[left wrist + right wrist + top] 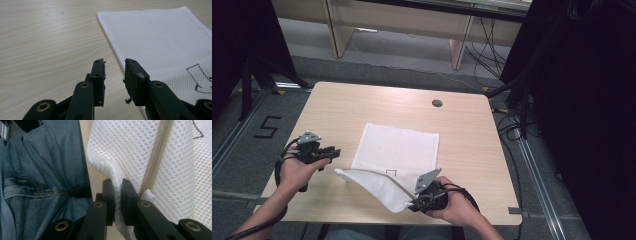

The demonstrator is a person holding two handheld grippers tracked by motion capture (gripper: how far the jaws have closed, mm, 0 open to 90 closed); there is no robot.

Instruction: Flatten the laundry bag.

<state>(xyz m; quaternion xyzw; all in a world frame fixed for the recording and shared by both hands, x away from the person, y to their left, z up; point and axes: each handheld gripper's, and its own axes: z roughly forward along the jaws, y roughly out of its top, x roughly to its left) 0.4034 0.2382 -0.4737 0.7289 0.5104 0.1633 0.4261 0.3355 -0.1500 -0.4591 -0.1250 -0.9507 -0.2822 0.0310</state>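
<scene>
left gripper [333,151]: jaws apart, nothing between them, just off the mesh bag's left edge
mesh bag [397,147]: white, flat on table [337,110] mid-front; near corner lifted and folded over
right gripper [413,206]: clamped on bag's near hem beside zipper [156,165]
handling: likely light, limp, drapes; mesh probably snags on pads
grip point: hem or zipper seam, not open mesh

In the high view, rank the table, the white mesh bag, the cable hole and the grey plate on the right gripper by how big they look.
1. Table
2. White mesh bag
3. Grey plate
4. Cable hole

The plate is nearer the camera, so its lead over the hole is unsure.
</scene>
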